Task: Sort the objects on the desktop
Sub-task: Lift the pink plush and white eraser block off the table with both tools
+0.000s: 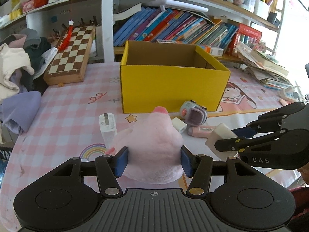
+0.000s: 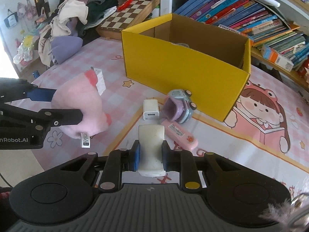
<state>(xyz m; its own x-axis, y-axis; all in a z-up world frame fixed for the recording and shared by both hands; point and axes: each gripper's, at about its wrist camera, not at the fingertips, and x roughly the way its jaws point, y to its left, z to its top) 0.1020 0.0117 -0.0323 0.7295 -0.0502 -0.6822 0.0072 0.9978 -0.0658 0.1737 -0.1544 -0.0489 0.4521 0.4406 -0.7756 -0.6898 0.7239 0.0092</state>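
A: Left wrist view first. What have you got?

B: My left gripper point(image 1: 154, 161) is clamped on the pink plush toy point(image 1: 154, 145), blue pads pressed into both its flanks. The plush fills the space straight ahead of my fingers. Beyond it stands the yellow box point(image 1: 170, 89), open at the top, on the desk point(image 1: 67, 112) with its pink checked cover. Just left of the plush, a white charger point(image 1: 107, 129) stands on end. Ahead and right of my fingers: a small white adapter point(image 1: 179, 124), the toy car point(image 1: 194, 113) near the foot of the box, and a pink flat case point(image 1: 201, 131). Far right, my right gripper point(image 1: 225, 138) comes in from the side, closed on a white block point(image 1: 220, 136).

A: And the right wrist view?

B: My right gripper point(image 2: 150, 157) grips the white block point(image 2: 151, 147) between the pads, block upright and poking forward past my fingertips. Directly ahead of it lies the small white adapter point(image 2: 151, 109), the toy car point(image 2: 179, 106) just right of that, the pink flat case point(image 2: 179, 134) ahead-right and nearer to me. The yellow box point(image 2: 183, 73) sits beyond them all. Off to my left, the left gripper point(image 2: 67, 104) holds the pink plush toy point(image 2: 81, 104) clear of the desk point(image 2: 251, 154); a white label hangs under it. The white charger point(image 2: 100, 81) shows behind the plush.

A: Background?

B: Chessboard point(image 2: 127, 15), clothes heap point(image 2: 77, 15), books on shelf point(image 2: 241, 15).
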